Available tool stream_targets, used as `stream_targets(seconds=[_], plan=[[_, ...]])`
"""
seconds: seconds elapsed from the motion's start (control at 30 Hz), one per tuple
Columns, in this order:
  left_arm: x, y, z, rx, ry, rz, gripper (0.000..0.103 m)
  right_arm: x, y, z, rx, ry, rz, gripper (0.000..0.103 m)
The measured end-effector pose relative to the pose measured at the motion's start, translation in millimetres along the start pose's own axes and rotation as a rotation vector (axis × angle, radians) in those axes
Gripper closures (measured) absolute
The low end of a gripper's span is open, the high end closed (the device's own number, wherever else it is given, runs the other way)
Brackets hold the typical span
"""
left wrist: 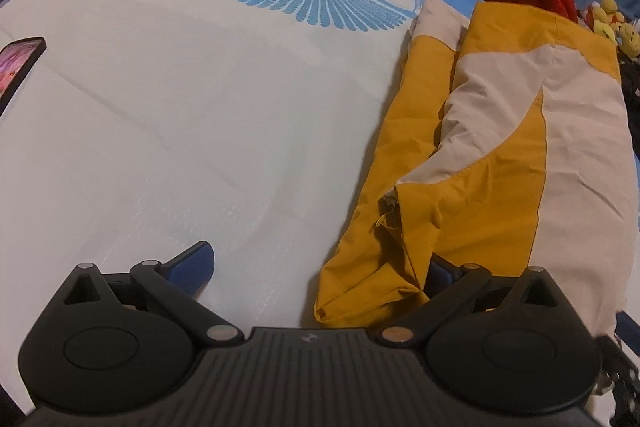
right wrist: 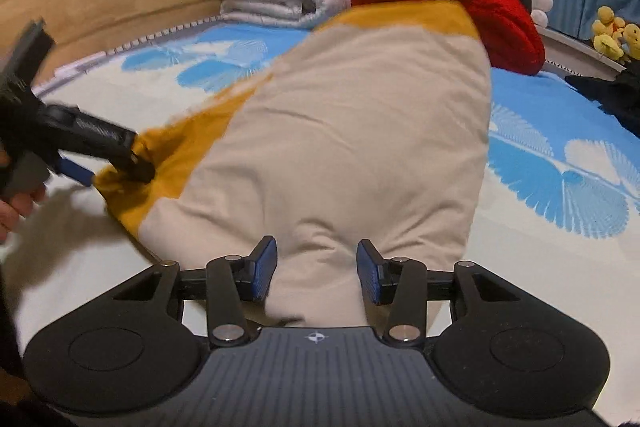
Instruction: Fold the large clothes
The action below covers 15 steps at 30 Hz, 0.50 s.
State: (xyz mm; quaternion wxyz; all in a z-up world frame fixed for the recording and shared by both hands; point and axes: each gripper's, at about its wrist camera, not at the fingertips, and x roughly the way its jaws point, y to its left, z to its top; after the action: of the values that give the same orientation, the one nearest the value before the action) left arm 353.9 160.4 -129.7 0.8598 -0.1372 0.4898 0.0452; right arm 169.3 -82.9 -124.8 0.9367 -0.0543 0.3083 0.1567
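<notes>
No words, brand names or numbers can be read in either view. The only sign is a small round crosshair emblem (right wrist: 315, 337) printed in white on the ribbed dark body of the right gripper (right wrist: 316, 269); a fainter copy of the same mark (left wrist: 307, 338) sits on the body of the left gripper (left wrist: 320, 267). A raised strip of lettering (right wrist: 97, 129) shows on the left gripper's casing in the right wrist view, but it is too blurred to make out. The phone screen (left wrist: 18, 65) glows pink without legible text.
</notes>
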Motion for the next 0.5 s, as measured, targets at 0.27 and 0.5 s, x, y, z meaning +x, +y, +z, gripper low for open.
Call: stream_targets(seconds=[0.27,0.5], plan=[[-32,0,-9,-0.064,0.025,0.008,0.001,-10,8,-18,-0.114,0.007,-0.016,0.055],[-84,-20,-21,-0.082,-0.006,-0.156,0.001,-63,-55,70,0.013,-0.136,0.069,0.055]])
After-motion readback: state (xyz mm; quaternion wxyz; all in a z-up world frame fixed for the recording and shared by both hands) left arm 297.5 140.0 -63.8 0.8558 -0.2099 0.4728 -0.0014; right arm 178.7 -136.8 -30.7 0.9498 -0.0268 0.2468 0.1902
